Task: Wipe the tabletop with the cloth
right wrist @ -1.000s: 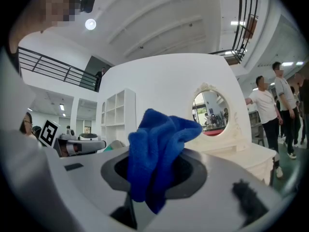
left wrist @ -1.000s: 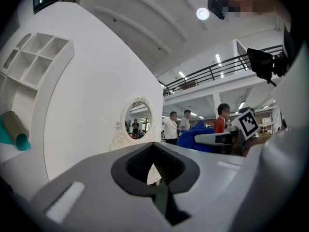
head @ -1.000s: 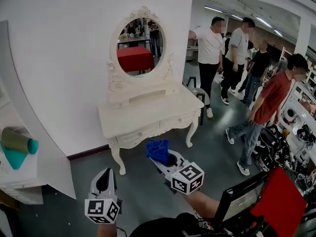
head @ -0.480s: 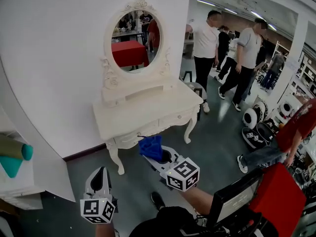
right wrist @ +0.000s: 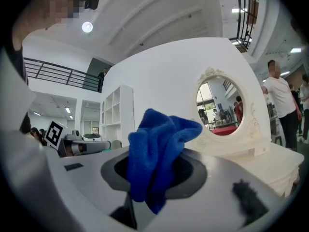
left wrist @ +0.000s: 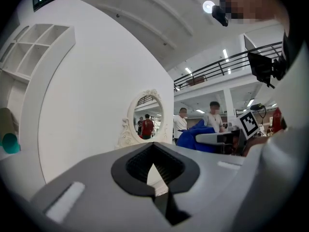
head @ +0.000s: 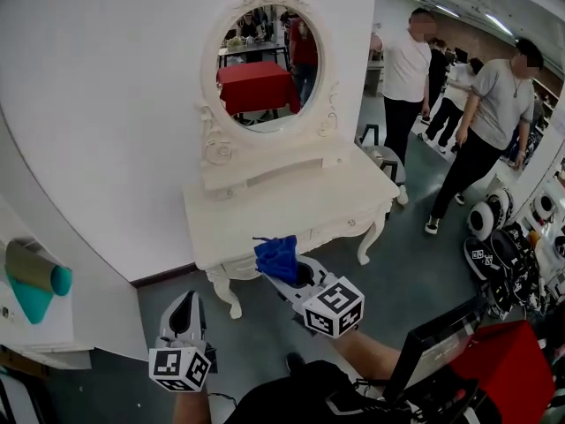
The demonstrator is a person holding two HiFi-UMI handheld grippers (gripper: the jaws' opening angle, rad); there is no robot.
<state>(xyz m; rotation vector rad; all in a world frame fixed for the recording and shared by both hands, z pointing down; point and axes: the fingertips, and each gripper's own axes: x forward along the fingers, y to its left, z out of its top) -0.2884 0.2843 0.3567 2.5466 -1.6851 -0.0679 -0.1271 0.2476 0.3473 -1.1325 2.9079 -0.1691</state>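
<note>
A cream dressing table (head: 291,203) with an oval mirror (head: 265,67) stands against the white wall. Its tabletop is bare. My right gripper (head: 284,272) is shut on a bunched blue cloth (head: 278,256), held just in front of the table's front edge, above the floor. The right gripper view shows the blue cloth (right wrist: 157,151) sticking up out of the jaws, with the dressing table (right wrist: 263,153) to the right. My left gripper (head: 184,321) hangs lower and to the left, shut with nothing in it. In the left gripper view the blue cloth (left wrist: 198,135) shows at right.
Two people (head: 481,126) walk on the grey floor to the right of the table. A white shelf unit (head: 35,307) with a teal cone stands at left. A monitor and a red panel (head: 494,369) are at lower right. Wheeled equipment (head: 503,237) sits at far right.
The view has drawn nearer to the dressing table. My right gripper with the cloth now reaches the table's front edge. The people at right have walked on.
</note>
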